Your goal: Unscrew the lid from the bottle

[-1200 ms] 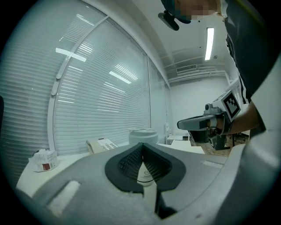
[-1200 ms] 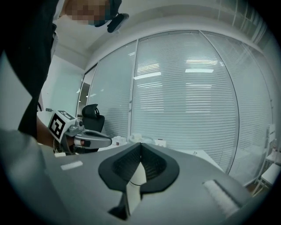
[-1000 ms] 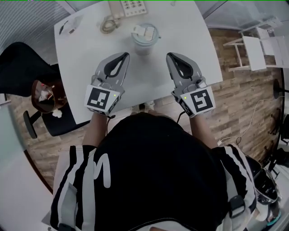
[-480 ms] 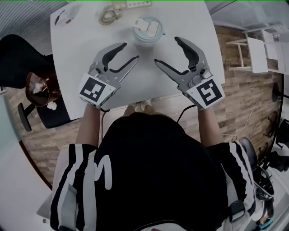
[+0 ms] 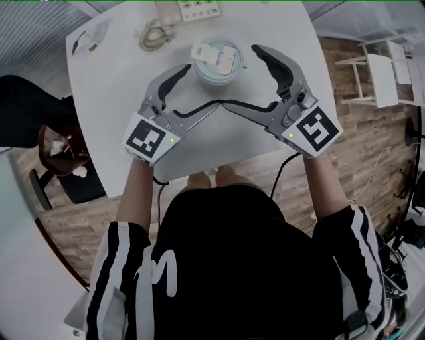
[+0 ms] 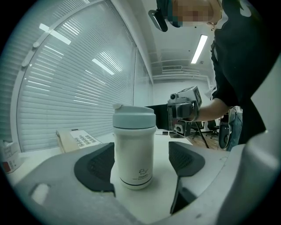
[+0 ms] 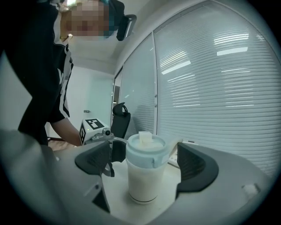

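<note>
A white bottle (image 5: pixel 217 61) with a pale blue lid (image 6: pixel 134 117) stands upright on the white table (image 5: pixel 133 86). My left gripper (image 5: pixel 199 86) sits just to its near left and my right gripper (image 5: pixel 240 75) to its near right, inner fingertips almost meeting in front of the bottle. Both pairs of jaws are opening. In the left gripper view the bottle (image 6: pixel 134 151) stands in the gap of the left gripper (image 6: pixel 139 165), and no pad touches it. The right gripper view shows the lid (image 7: pixel 146 149) level with the right gripper (image 7: pixel 145 165), its pads apart from it.
A desk telephone (image 5: pixel 192 8) with a coiled cord (image 5: pixel 154 33) lies behind the bottle, and a small flat object (image 5: pixel 89 40) sits at the far left corner. A black office chair (image 5: pixel 26 106) stands left of the table and a white shelf (image 5: pixel 382 66) to its right.
Both grippers went from shut to wide open. They moved forward across the table and now flank the bottle, with their inner fingertips close together.
</note>
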Available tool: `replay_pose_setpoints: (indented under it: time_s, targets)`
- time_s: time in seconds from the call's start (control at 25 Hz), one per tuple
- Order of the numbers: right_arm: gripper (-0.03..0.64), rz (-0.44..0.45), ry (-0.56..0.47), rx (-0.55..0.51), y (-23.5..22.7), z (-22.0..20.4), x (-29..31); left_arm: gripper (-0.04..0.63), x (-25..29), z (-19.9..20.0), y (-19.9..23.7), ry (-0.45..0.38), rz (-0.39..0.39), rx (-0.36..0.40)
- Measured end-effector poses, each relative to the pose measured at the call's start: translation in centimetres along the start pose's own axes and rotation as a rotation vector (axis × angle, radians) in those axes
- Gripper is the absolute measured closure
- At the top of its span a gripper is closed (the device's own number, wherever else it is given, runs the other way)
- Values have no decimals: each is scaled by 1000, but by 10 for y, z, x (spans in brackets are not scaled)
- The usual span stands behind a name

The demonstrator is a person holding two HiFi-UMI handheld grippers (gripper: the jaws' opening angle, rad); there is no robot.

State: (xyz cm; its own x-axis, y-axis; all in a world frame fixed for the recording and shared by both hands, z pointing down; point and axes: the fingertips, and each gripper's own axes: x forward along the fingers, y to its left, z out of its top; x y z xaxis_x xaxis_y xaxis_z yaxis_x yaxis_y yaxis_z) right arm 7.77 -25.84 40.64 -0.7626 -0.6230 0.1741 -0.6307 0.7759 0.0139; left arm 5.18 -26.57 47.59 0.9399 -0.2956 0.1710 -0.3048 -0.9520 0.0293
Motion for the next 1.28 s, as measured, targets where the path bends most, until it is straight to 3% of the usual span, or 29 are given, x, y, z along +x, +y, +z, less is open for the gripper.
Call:
replay_pose_setpoints:
  time_s: [0.2,0.64,0.88,1.28]
  targets:
    - [153,31,4,-33,-6,-1,18,172,16,-3,7,-10,-2,-13]
    - [143,57,-2,-29,-10,-5,44,161,51,-7,13,-54,-59,-36]
    - [143,101,-14,-6,-7,-4,55,156,62,-14,12,-28,-104,-22]
    - [144,99,-6,-4,-8,-8,71,155,80,-13,10,-68,-126,9]
